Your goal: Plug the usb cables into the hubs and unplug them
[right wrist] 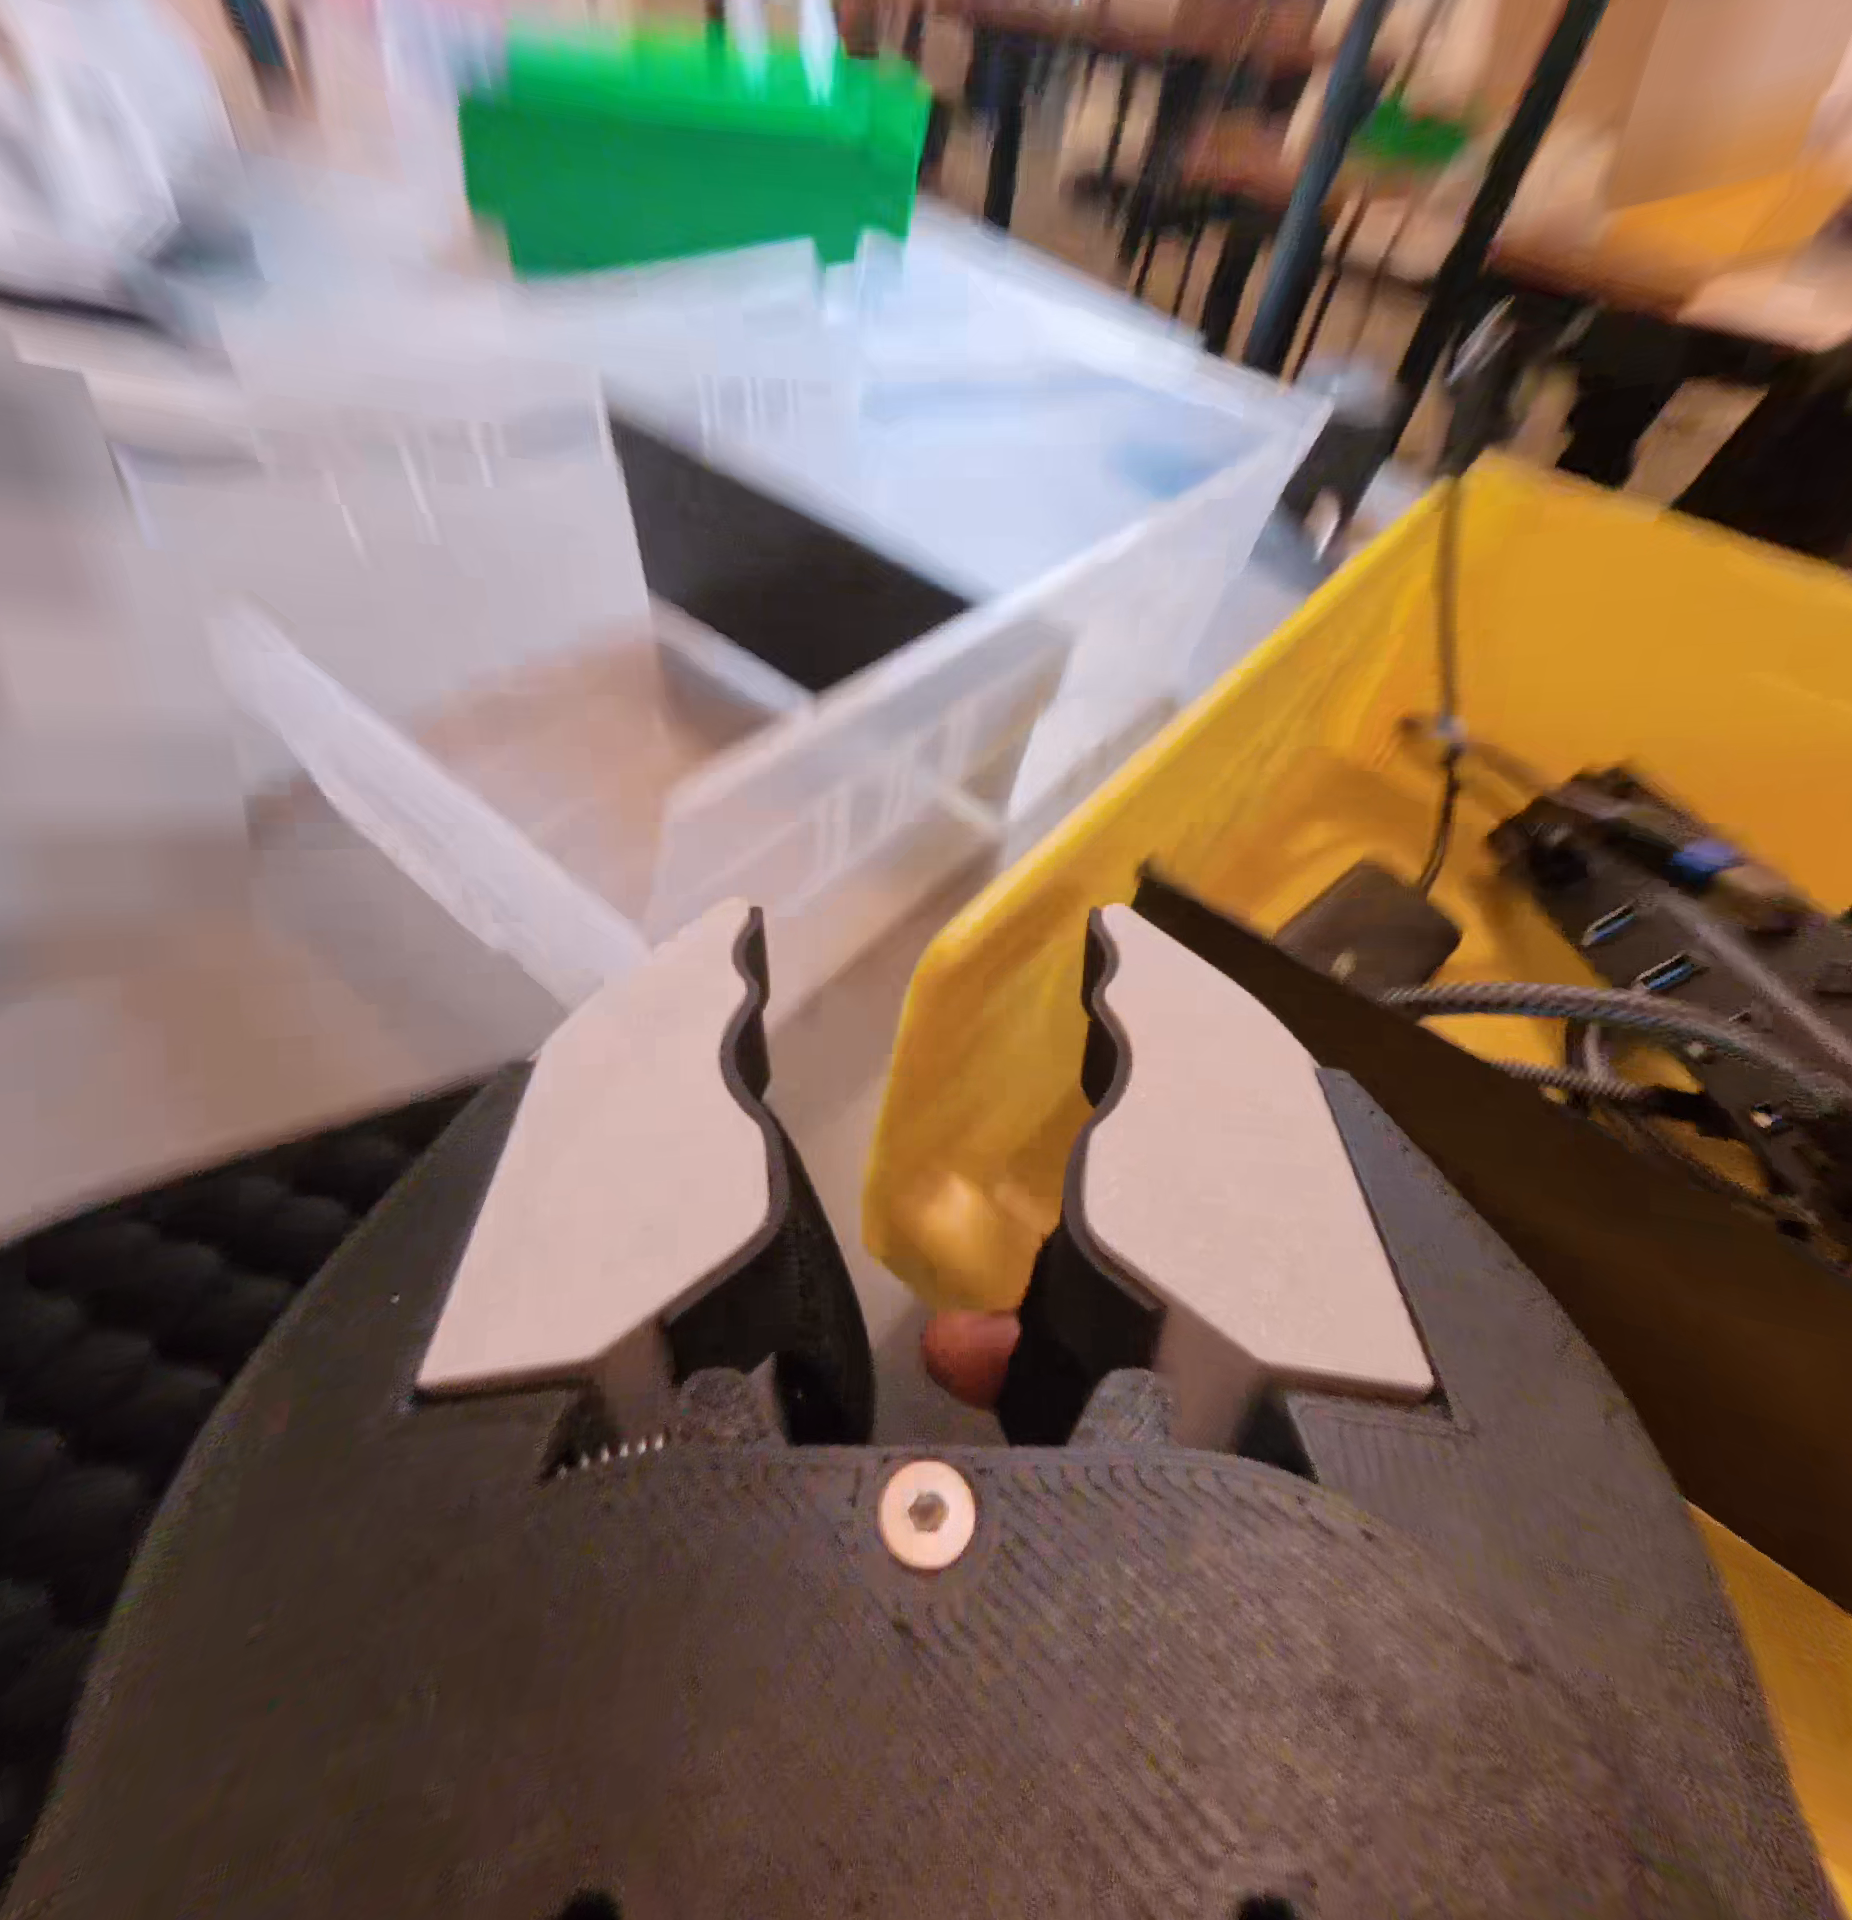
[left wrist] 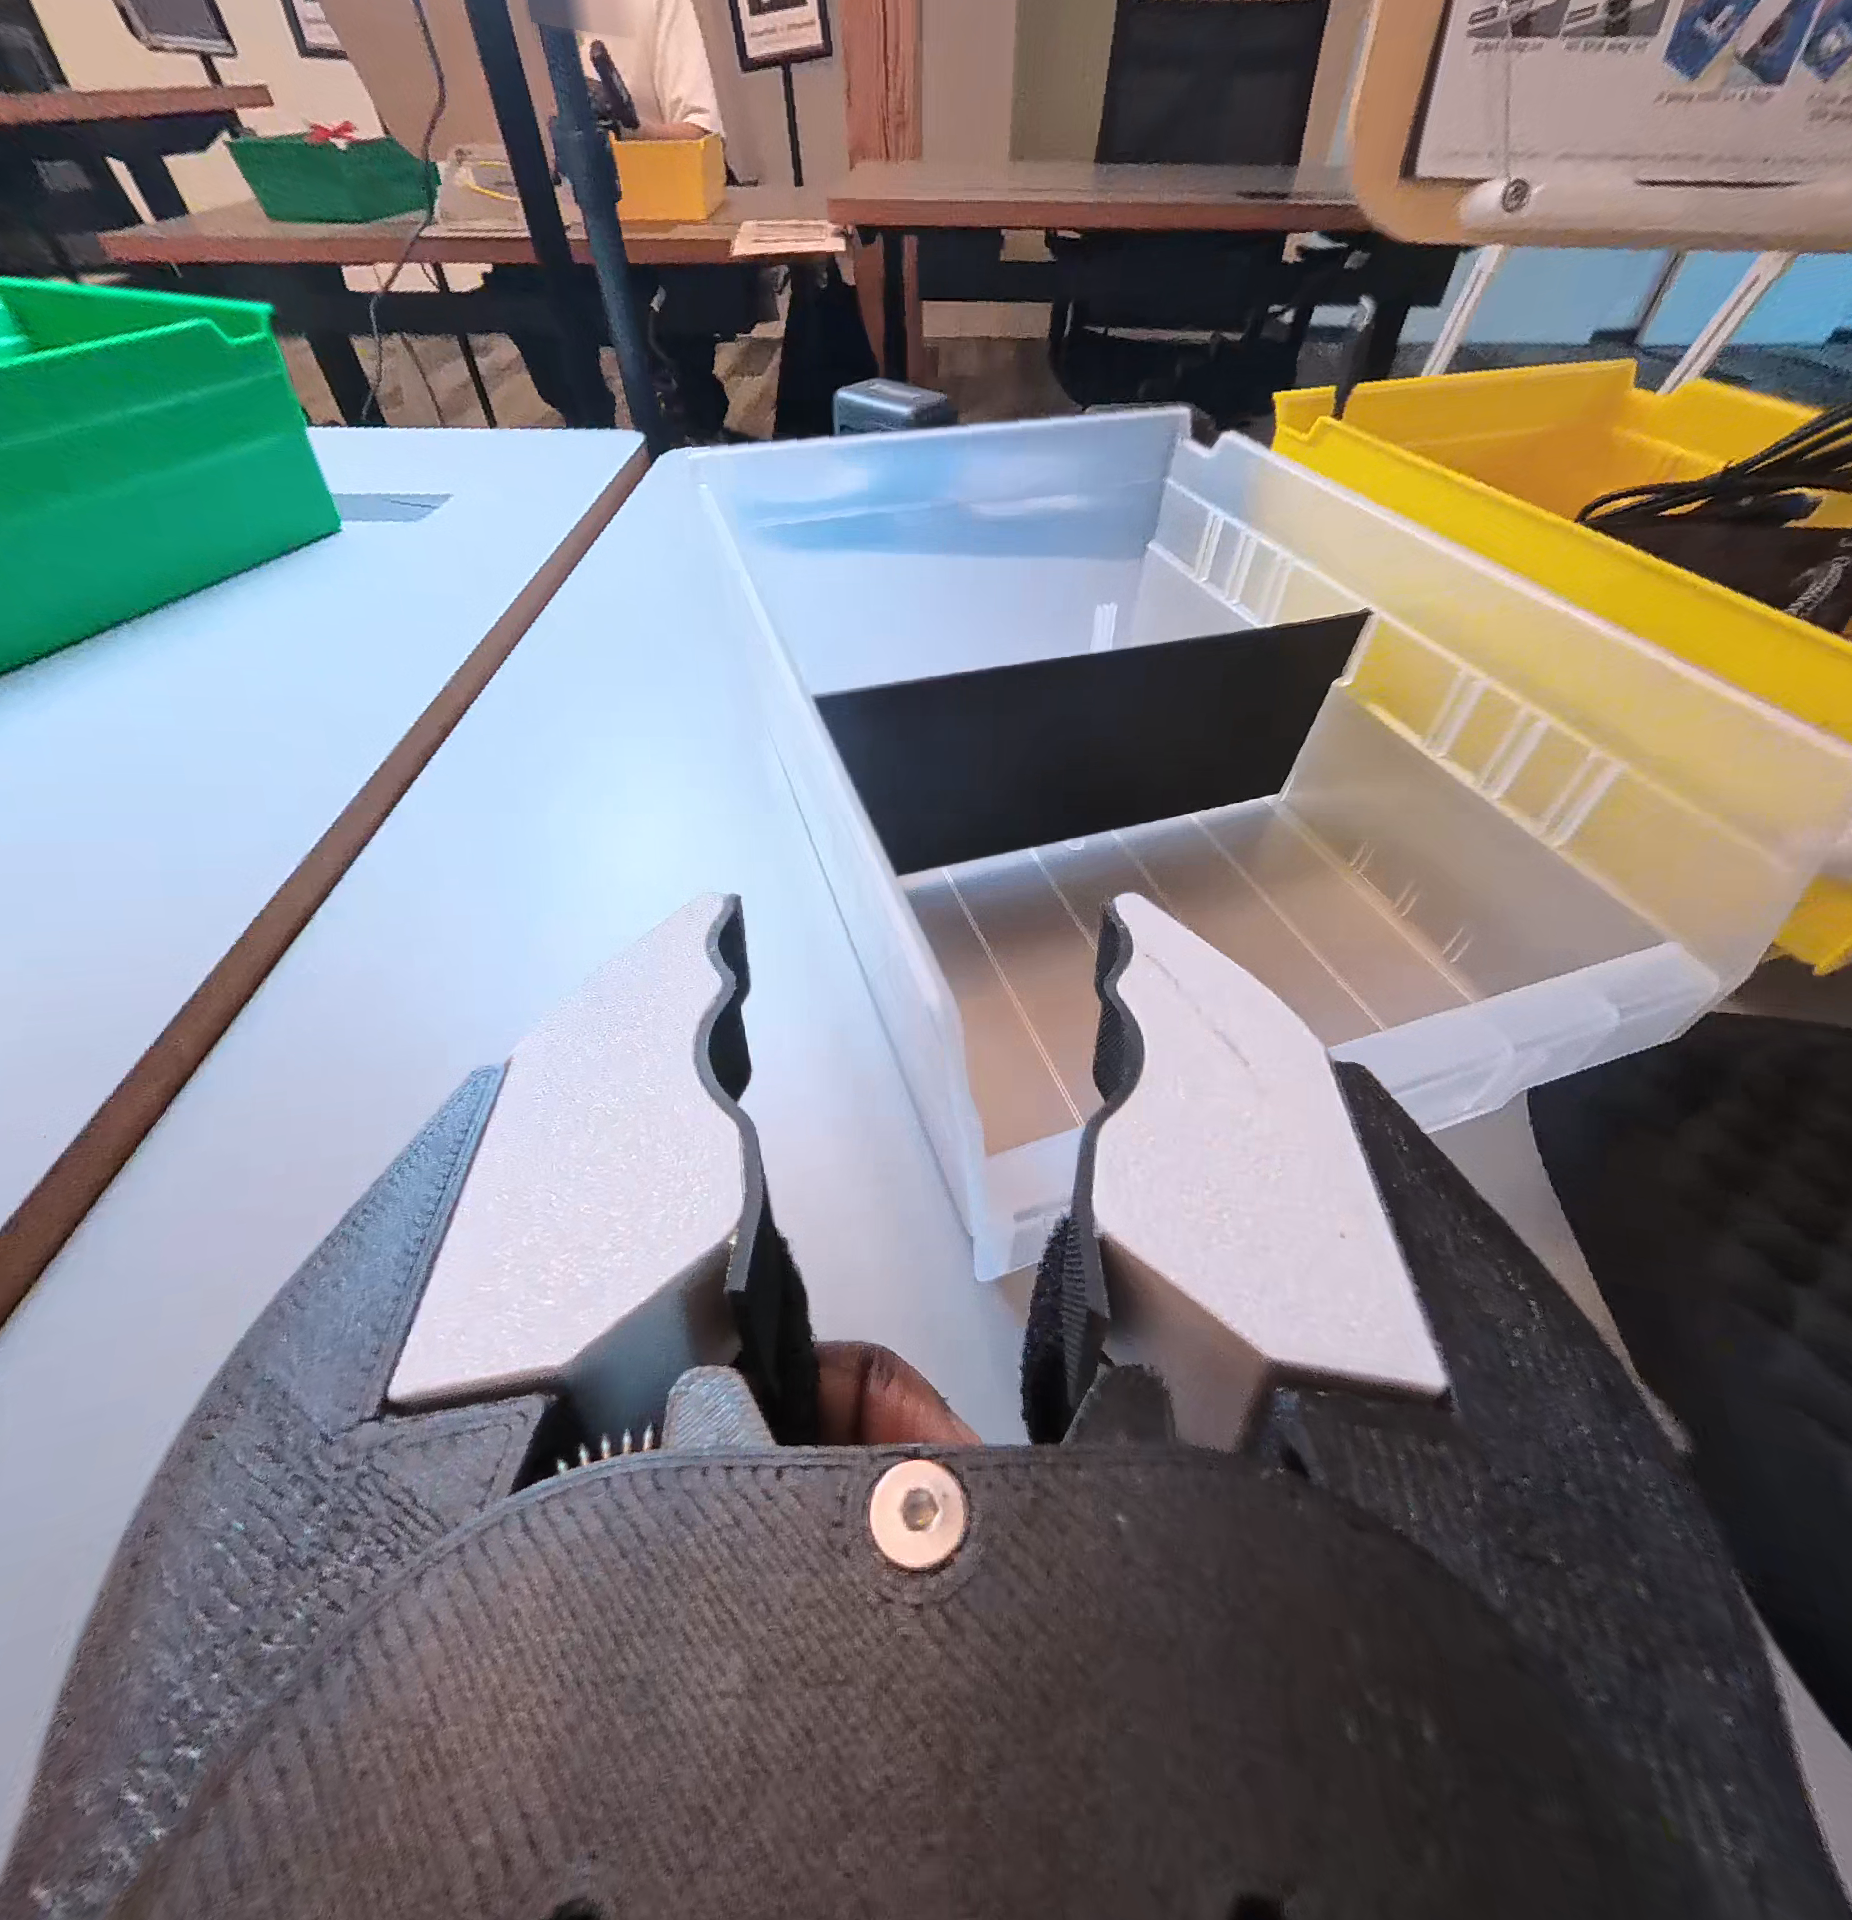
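Observation:
My left gripper (left wrist: 922, 914) is open and empty, held over the near left wall of a clear plastic bin (left wrist: 860, 790) with a black divider (left wrist: 1088, 758); both compartments look empty. My right gripper (right wrist: 927, 925) is open and empty, at the near corner of a yellow bin (right wrist: 1005, 1039). In that bin lie black USB hubs (right wrist: 1670, 914) with blue ports, a small black box (right wrist: 1369, 925) and grey braided cables (right wrist: 1587, 1003), behind a black divider (right wrist: 1524, 1299). In the left wrist view the yellow bin (left wrist: 1587, 582) holds black cables (left wrist: 1753, 499). The right wrist view is motion-blurred.
A green bin (left wrist: 122, 509) sits on the white table (left wrist: 382, 831) at the far left, beyond a brown seam (left wrist: 309, 862). The clear bin (right wrist: 880, 748) stands left of the yellow one. A black padded chair (left wrist: 1732, 1247) is at the table's near right edge. Desks and a person are behind.

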A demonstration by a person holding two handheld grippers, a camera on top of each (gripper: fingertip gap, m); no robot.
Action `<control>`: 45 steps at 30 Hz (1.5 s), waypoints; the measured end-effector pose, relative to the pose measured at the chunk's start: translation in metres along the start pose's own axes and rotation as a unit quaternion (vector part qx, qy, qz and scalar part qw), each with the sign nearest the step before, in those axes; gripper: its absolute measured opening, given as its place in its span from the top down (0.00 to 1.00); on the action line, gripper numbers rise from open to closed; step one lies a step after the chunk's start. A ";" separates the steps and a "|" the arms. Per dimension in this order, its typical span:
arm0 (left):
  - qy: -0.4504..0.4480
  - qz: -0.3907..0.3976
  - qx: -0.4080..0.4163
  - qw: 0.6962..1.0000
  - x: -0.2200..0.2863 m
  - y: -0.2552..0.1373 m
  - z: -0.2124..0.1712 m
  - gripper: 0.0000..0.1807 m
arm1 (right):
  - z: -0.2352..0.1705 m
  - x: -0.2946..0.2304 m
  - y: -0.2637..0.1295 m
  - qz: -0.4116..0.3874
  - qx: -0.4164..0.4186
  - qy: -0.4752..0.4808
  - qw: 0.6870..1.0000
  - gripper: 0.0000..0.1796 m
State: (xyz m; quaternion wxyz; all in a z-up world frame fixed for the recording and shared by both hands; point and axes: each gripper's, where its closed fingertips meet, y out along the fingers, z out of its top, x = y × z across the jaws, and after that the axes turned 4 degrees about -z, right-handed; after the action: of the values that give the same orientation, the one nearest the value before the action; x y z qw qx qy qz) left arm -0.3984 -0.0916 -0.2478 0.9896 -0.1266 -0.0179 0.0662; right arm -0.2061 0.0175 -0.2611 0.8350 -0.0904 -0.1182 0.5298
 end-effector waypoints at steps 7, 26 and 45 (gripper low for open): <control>-0.010 0.010 -0.025 1.000 -0.011 0.015 -0.026 0.66 | 0.039 -0.039 -0.030 -0.031 0.166 0.001 0.986 0.84; 0.005 0.055 0.154 0.987 0.016 -0.017 0.044 0.94 | 0.046 -0.037 -0.007 -0.069 0.057 -0.158 0.983 0.91; 0.038 -0.217 0.281 0.934 0.312 0.018 0.152 0.89 | 0.042 0.137 -0.265 -0.340 0.081 -0.146 0.926 0.93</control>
State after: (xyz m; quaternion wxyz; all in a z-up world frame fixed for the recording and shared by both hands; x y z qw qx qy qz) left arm -0.0997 0.0057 -0.0995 0.9750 0.1608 0.0119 -0.1531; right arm 0.0666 0.0313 -0.1343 0.9430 0.1014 -0.2189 0.2295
